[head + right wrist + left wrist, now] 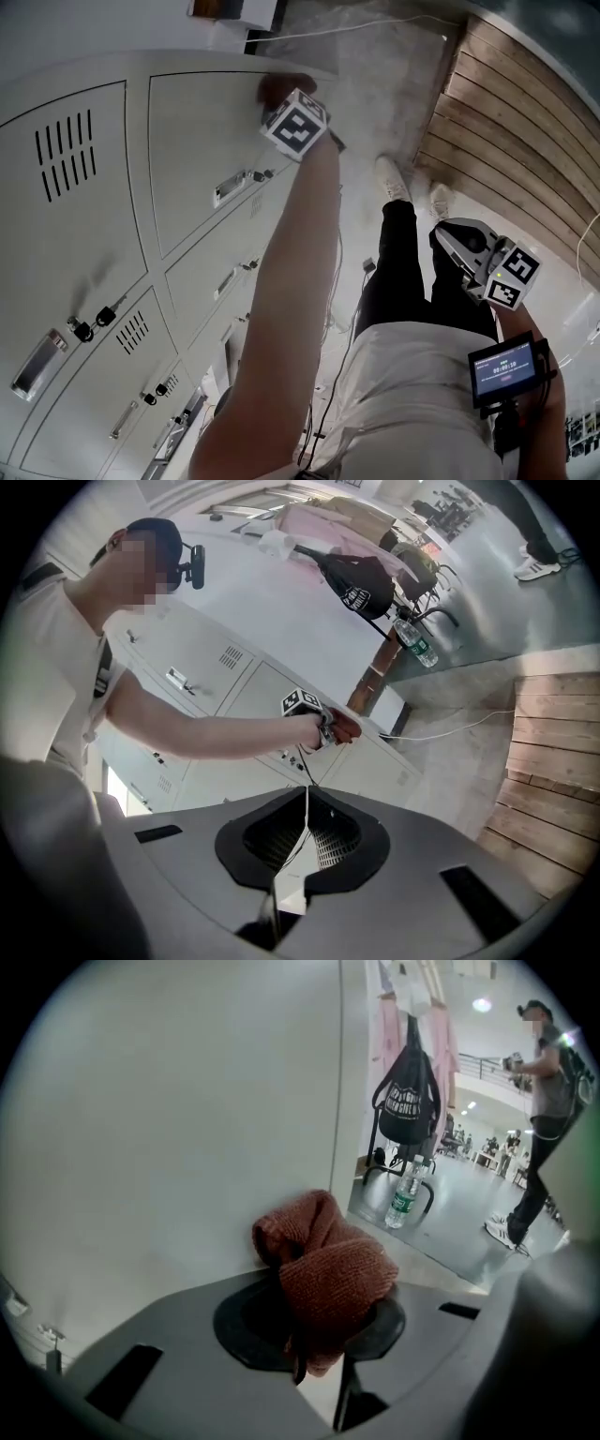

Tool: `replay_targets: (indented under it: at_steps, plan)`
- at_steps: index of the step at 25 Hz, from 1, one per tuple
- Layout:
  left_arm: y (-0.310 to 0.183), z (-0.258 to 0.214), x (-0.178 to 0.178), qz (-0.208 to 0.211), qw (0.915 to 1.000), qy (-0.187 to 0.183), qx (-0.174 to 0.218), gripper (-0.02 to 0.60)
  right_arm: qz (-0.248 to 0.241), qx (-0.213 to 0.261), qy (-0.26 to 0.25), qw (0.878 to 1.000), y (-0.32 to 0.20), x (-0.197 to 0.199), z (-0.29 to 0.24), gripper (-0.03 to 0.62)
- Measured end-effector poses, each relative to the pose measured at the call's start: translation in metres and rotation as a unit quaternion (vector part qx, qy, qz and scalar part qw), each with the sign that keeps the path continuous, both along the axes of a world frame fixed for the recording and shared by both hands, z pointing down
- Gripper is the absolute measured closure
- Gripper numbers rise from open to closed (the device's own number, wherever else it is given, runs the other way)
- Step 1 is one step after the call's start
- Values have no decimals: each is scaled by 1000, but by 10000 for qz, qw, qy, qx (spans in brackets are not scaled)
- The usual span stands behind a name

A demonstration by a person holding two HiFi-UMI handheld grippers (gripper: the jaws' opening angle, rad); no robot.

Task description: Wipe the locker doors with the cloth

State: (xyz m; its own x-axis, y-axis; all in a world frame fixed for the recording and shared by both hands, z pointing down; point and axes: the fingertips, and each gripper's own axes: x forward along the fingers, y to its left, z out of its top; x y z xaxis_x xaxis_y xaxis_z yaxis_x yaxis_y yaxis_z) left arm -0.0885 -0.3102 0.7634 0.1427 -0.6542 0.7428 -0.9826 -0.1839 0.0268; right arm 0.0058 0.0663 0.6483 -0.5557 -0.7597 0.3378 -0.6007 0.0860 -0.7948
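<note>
Left tool gripping cloth, locker door edge

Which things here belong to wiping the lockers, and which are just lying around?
For the job: cloth, left gripper clamped on it, locker door.
Just lying about: water bottle, black bag, floor cable.

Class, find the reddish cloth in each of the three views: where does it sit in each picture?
Head view: cloth top centre, against the locker door.
Left gripper view: centre, between the jaws of the left gripper.
Right gripper view: small, just above centre, at the arm's end.
Shared landmark: the grey locker door.
</note>
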Motion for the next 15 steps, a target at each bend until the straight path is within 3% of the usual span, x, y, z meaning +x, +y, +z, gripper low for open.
replay_targets:
  at_steps: [3,9,13,15]
  plan:
    - [20,22,-28,-164,9995,-173,-183,511,-152,-8,-35,9999,1,-6,6,576]
    - [75,67,-97,-281,9936,-919,-590,511,-449,-2,-75,9990,4,-16,11,576]
    - [104,80,-148,-522,9890,-1224,-653,511,-560,-59,-71,9984,13,-17,12,576]
    - [101,74,-169,-440,9901,-1268,-409,511,-578,-12,-29,9983,16,-17,17,576]
